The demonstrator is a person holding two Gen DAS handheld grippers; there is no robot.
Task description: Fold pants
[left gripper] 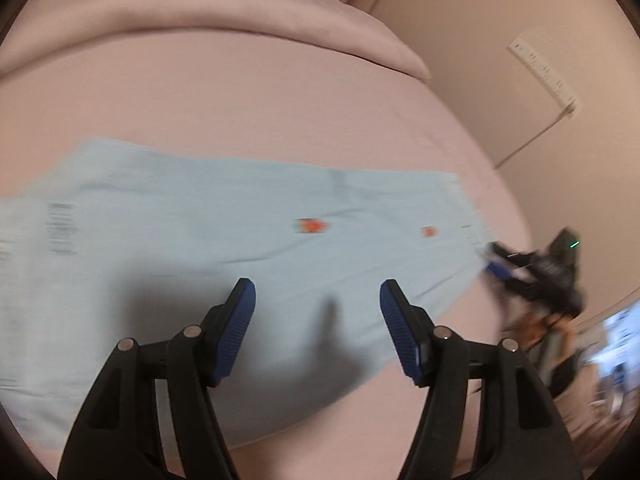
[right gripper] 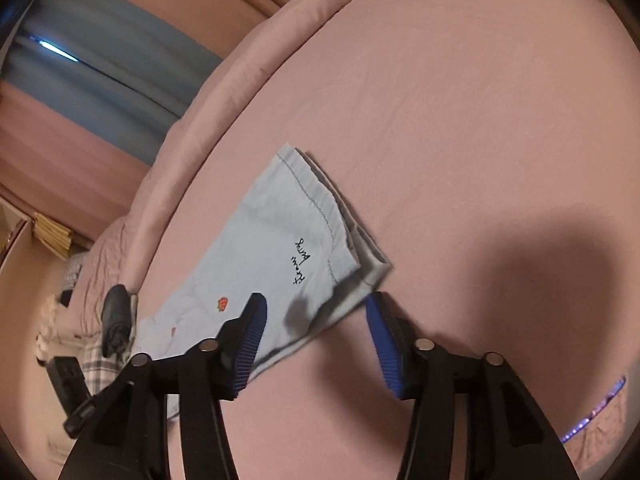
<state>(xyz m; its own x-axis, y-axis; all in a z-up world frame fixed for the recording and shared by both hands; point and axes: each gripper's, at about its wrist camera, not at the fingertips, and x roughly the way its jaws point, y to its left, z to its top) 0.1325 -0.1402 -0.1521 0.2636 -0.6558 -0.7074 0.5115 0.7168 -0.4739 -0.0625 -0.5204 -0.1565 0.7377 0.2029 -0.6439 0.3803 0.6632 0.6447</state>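
Observation:
Light blue pants (left gripper: pixel 200 240) with small red prints lie flat on the pink bed, folded lengthwise. In the right wrist view the pants (right gripper: pixel 280 240) show a stitched hem end and black script lettering. My left gripper (left gripper: pixel 318 300) is open and empty, hovering above the pants' near edge. My right gripper (right gripper: pixel 314 312) is open and empty, just above the near corner of the pants by the hem end. The right gripper also shows in the left wrist view (left gripper: pixel 496 264) at the pants' right end, blurred.
A pink bed sheet (left gripper: pixel 280 100) covers the bed, with a rolled pink duvet (left gripper: pixel 240 8) along the far side. A wall with a white strip (left gripper: pixel 544 72) is at the right. A dark object (right gripper: pixel 116 320) and plaid cloth lie past the bed's left edge.

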